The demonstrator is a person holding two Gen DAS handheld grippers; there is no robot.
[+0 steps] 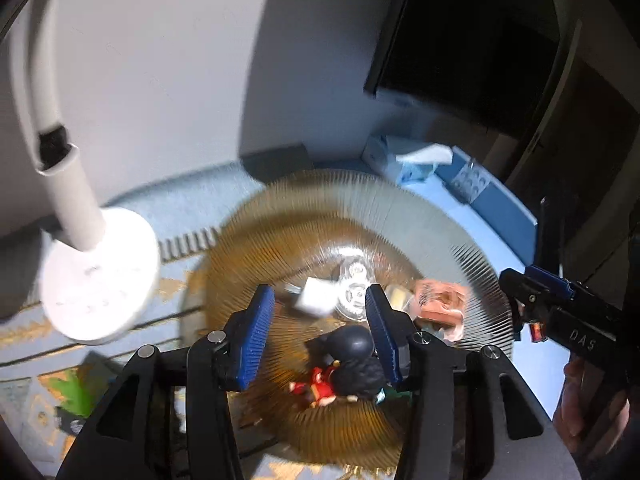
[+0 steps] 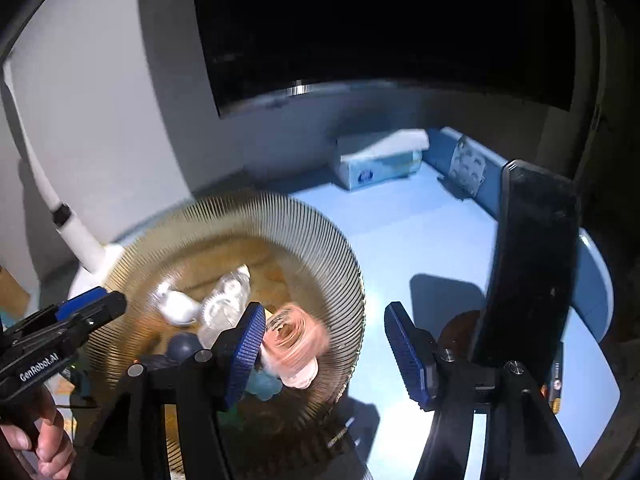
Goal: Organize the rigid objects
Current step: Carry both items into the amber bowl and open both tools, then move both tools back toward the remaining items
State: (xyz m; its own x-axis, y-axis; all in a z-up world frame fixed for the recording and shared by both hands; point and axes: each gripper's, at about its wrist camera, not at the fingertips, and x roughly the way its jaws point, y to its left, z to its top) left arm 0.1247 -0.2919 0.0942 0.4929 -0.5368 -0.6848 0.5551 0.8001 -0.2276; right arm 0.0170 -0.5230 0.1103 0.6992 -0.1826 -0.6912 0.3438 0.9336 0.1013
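Clutter filled the ribbed amber dish (image 1: 280, 216) on my tabletop (image 2: 420, 232); left gripper (image 1: 320, 324) hung wide over the white cube (image 1: 314, 294), nearer than right gripper (image 2: 326, 344), also wide.

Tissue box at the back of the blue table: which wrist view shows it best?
The right wrist view. There the tissue box sits unobstructed, with its long side, printed logo and a white tissue on top all visible. In the left wrist view the same box is smaller, motion-blurred, and seen end-on behind the ribbed glass bowl.
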